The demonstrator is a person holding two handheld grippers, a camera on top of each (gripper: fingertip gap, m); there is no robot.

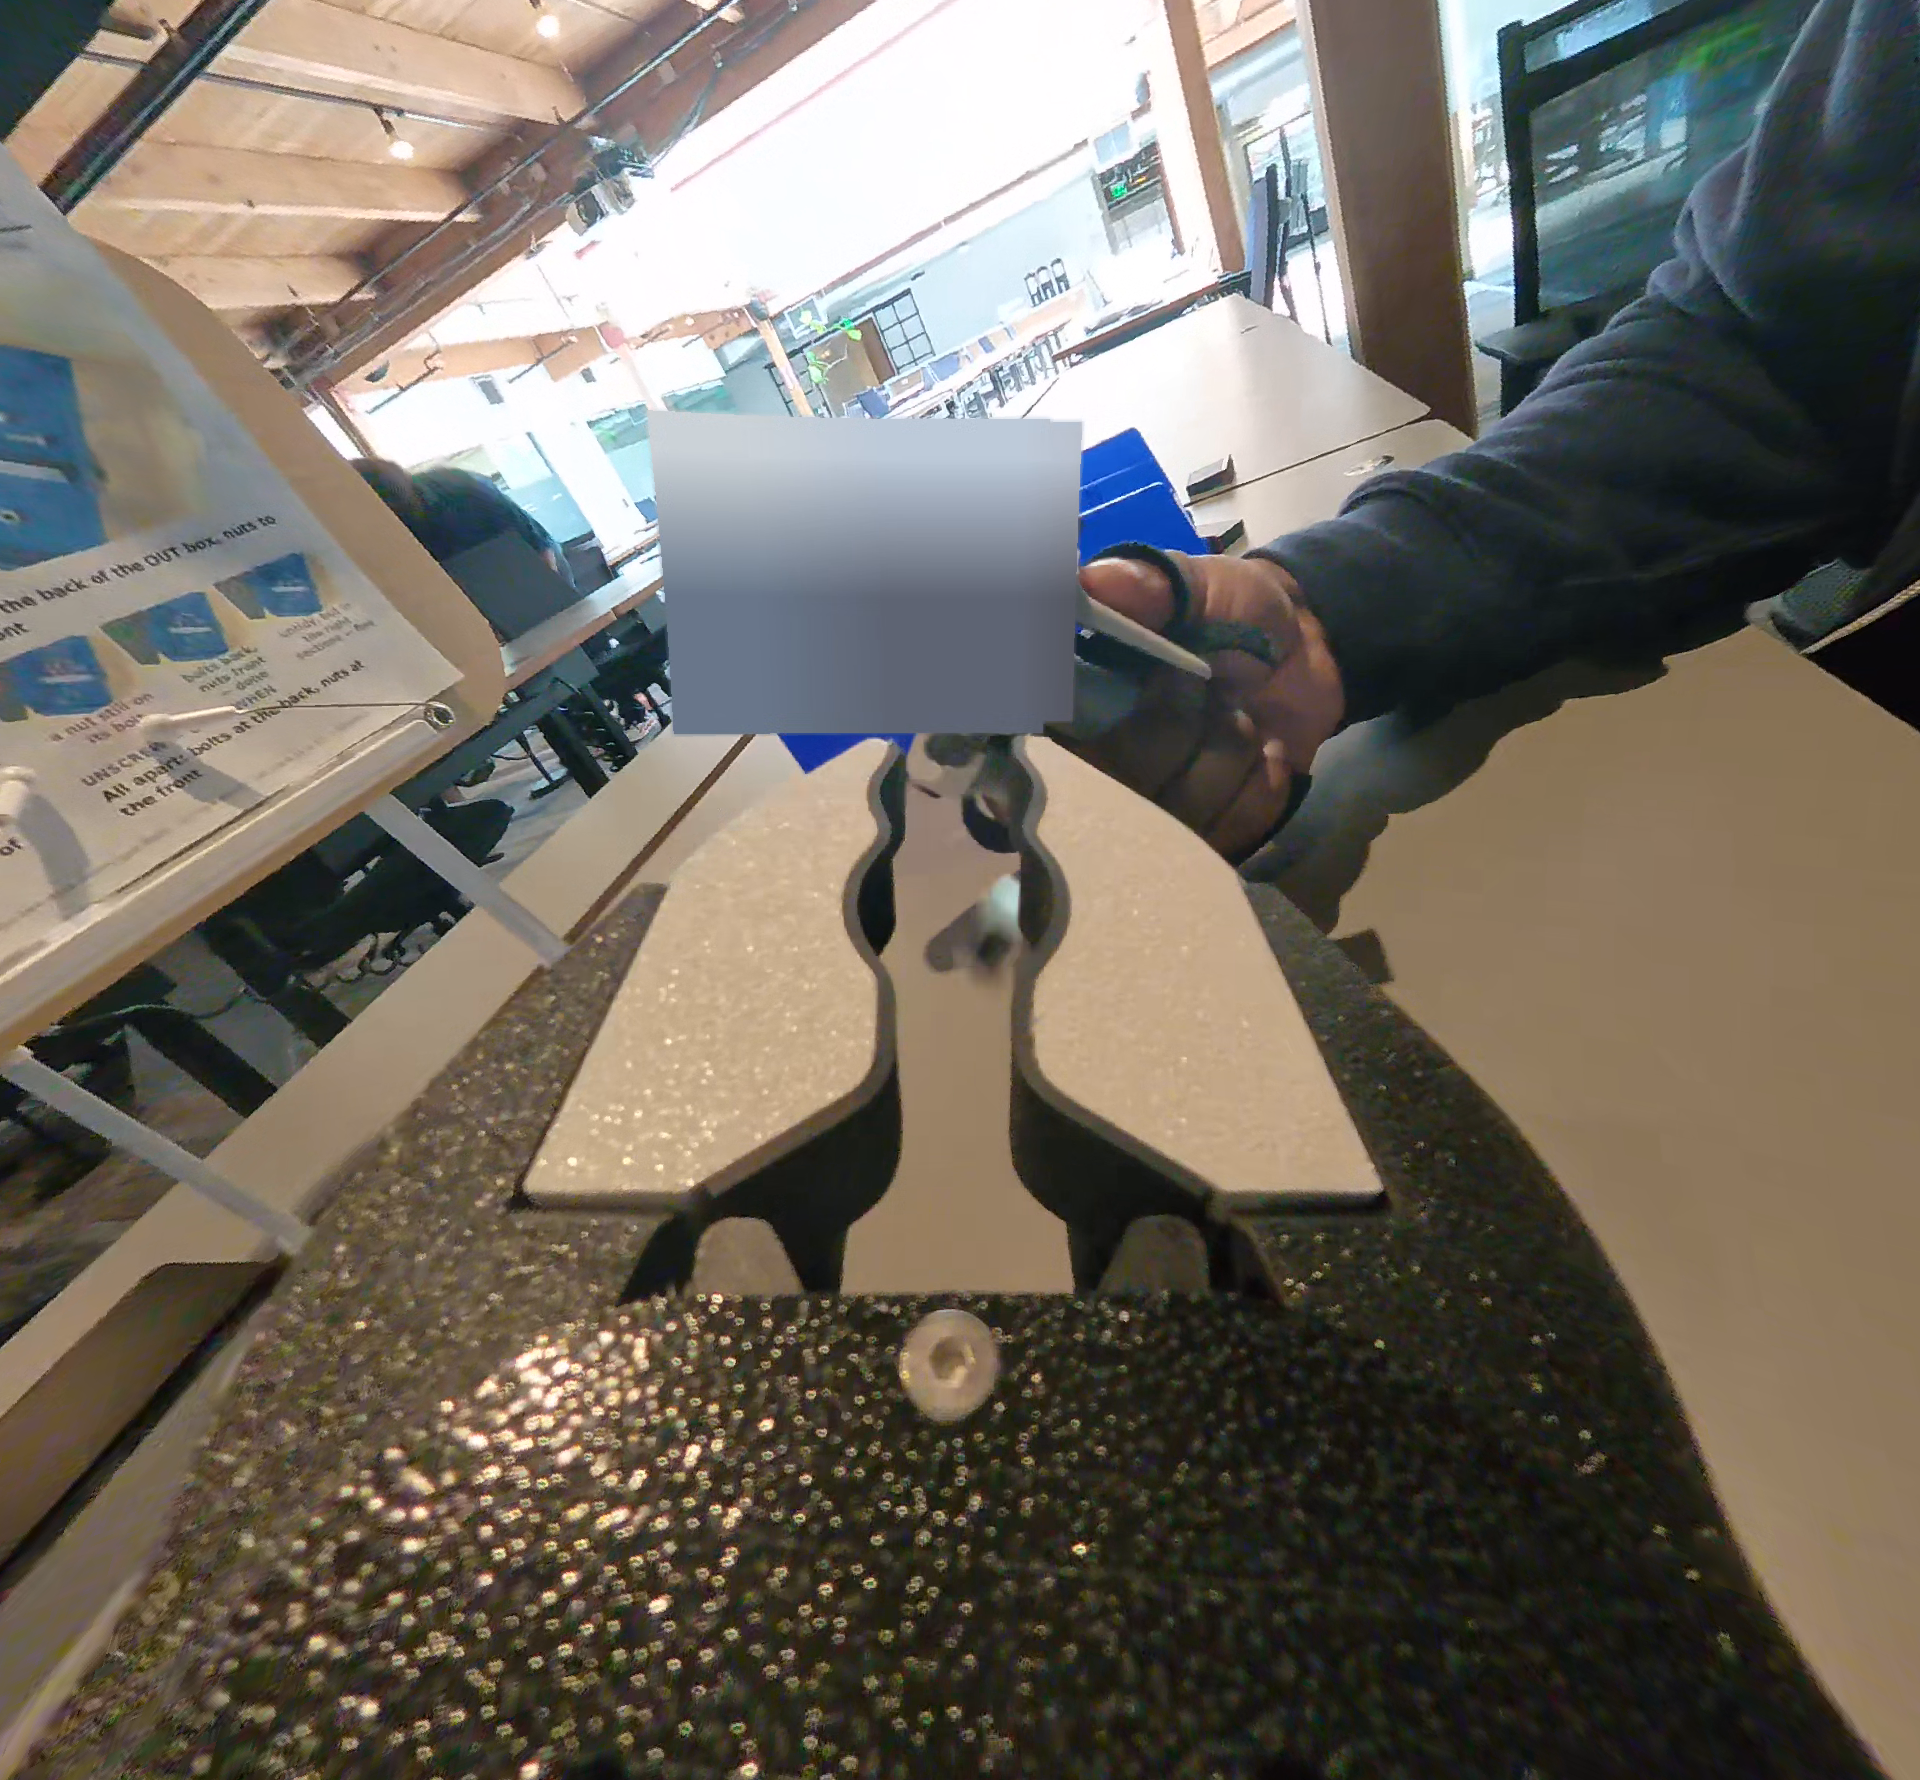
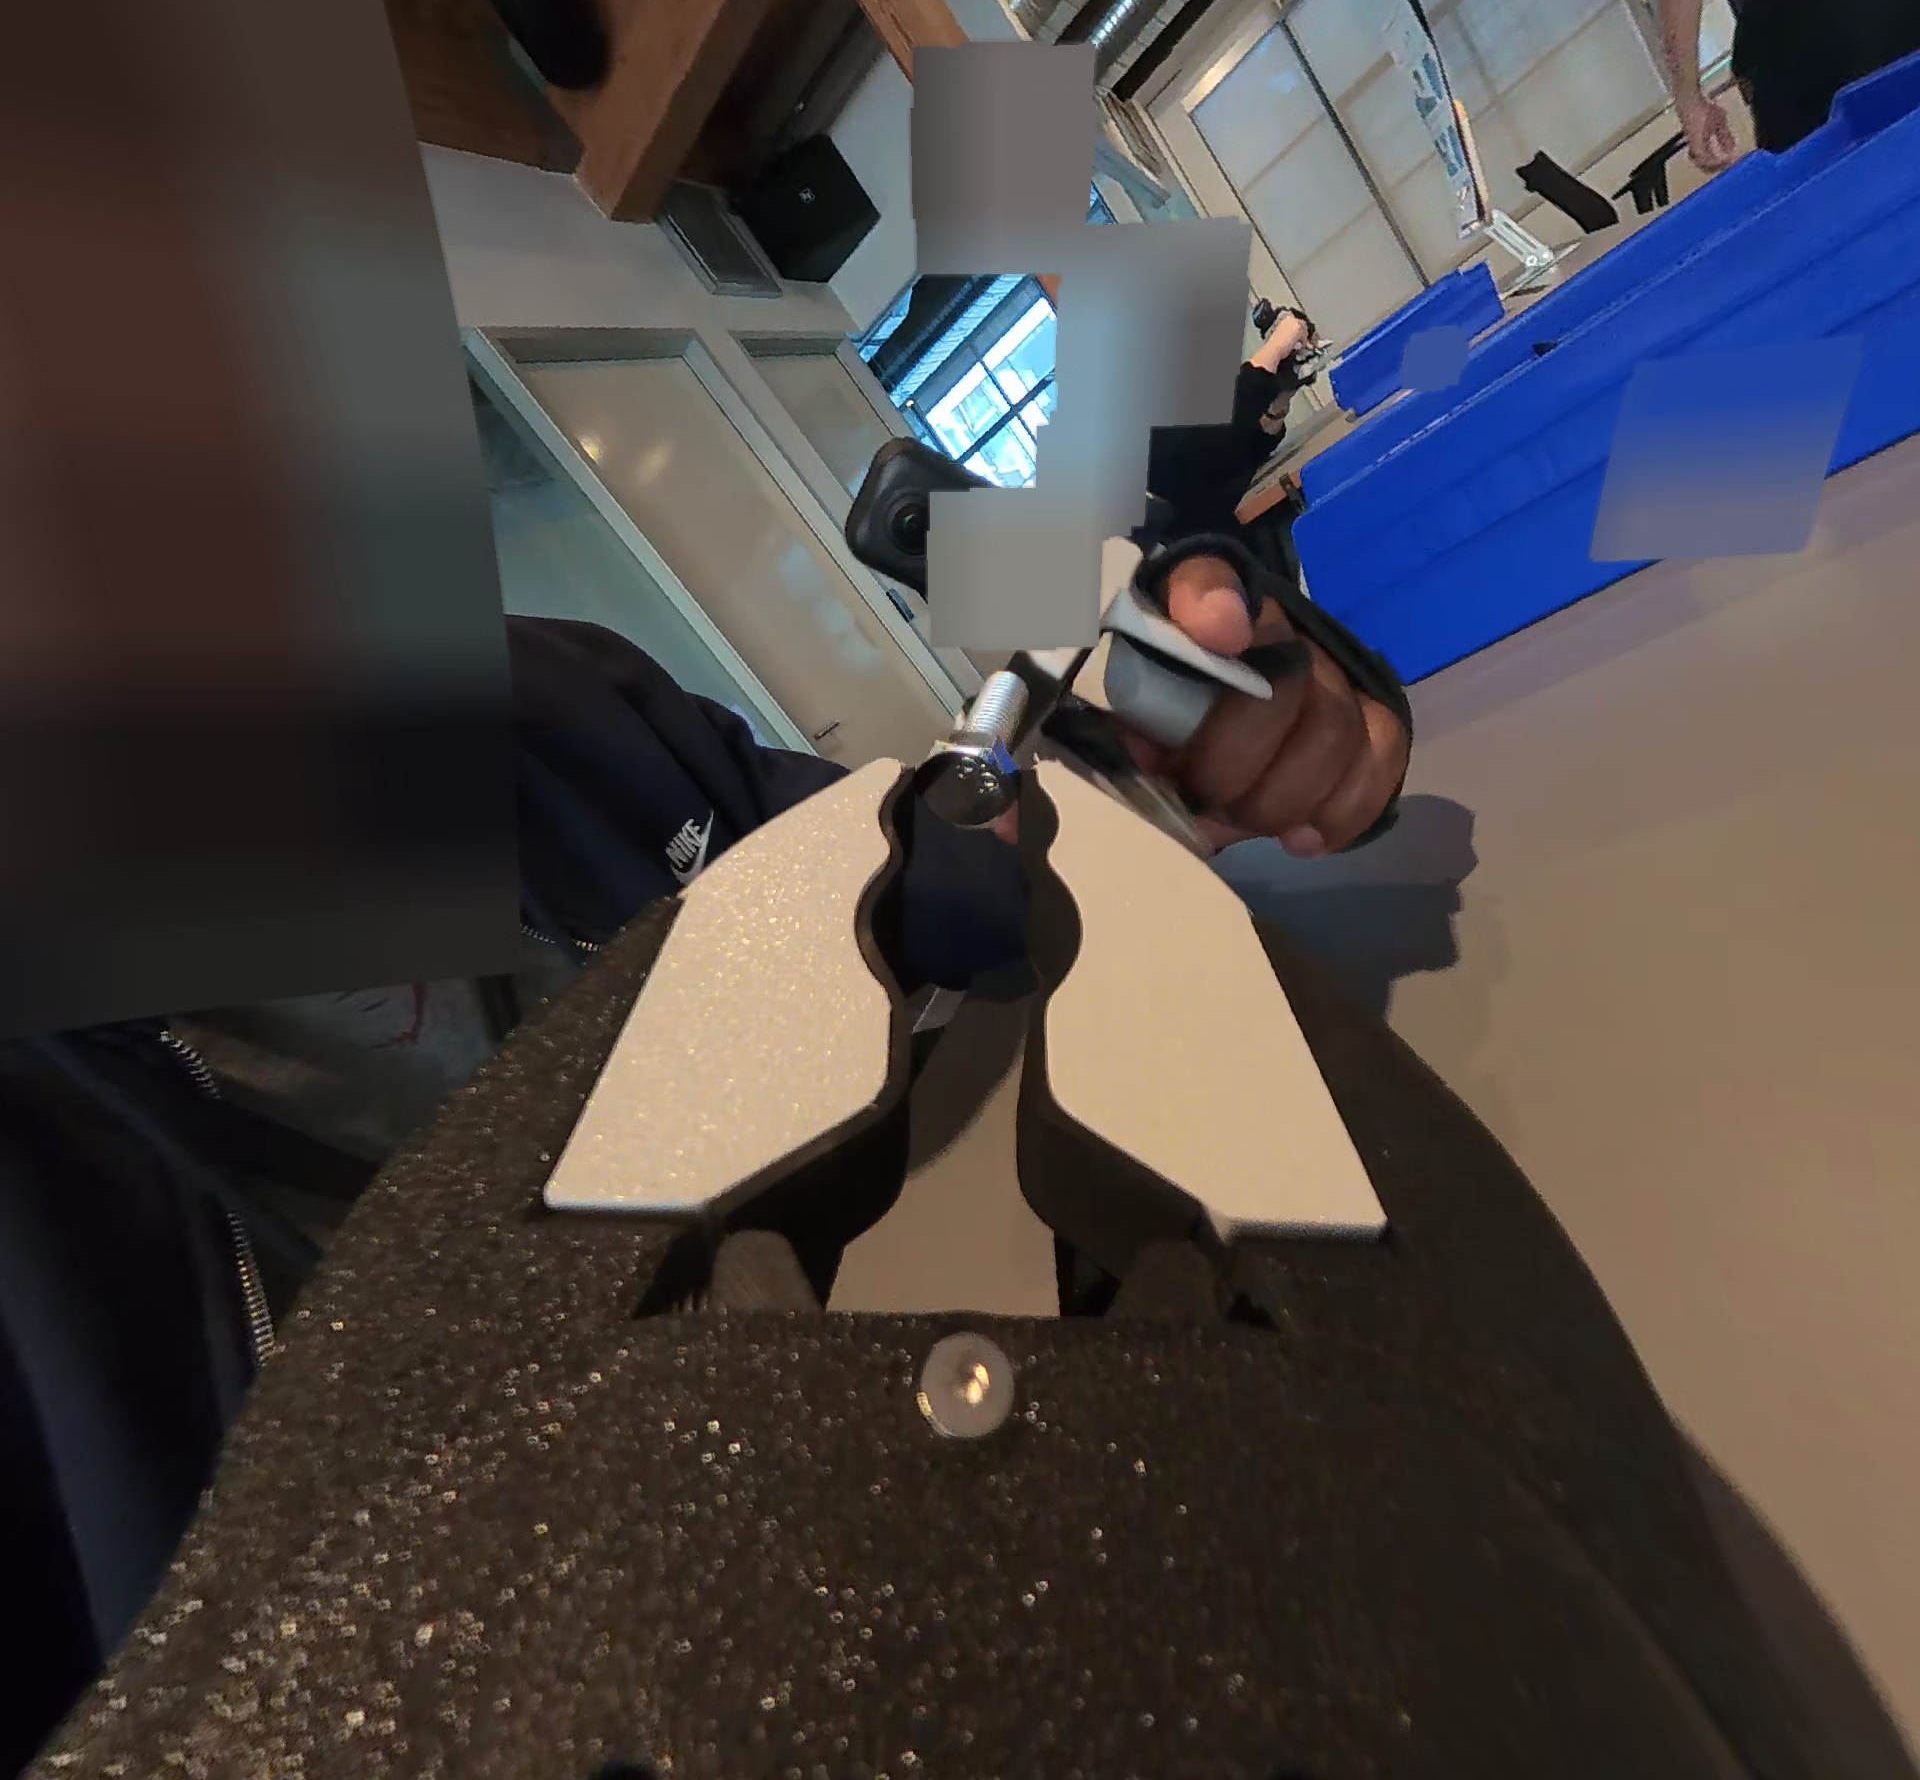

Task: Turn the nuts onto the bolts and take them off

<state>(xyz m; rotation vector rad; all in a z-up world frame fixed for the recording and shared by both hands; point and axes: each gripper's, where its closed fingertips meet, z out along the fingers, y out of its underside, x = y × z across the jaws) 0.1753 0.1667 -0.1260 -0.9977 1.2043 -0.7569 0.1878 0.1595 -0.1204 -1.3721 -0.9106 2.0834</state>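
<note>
My right gripper [image 2: 966, 780] is shut on the hex head of a silver bolt [image 2: 982, 722], whose threaded shaft points up and away. My left gripper [image 1: 961, 764] has its jaws a narrow gap apart, with a small metal piece that looks like a nut [image 1: 943, 751] between the tips. In the right wrist view the left gripper's [image 2: 1044, 691] thin dark fingers sit just right of the bolt's thread end, held by a gloved hand [image 2: 1278, 754]. A small blurred grey piece [image 1: 977, 930] shows lower between the left fingers; I cannot tell what it is.
Both grippers are above a pale table [image 2: 1662, 899]. Blue bins [image 2: 1558, 483] stand at its far side, also in the left wrist view [image 1: 1127, 483]. An instruction sheet on a stand [image 1: 156, 639] is on the left. The person's sleeved arm [image 1: 1558, 483] reaches in from the right. My two grippers' fingertips are within a few centimetres of each other.
</note>
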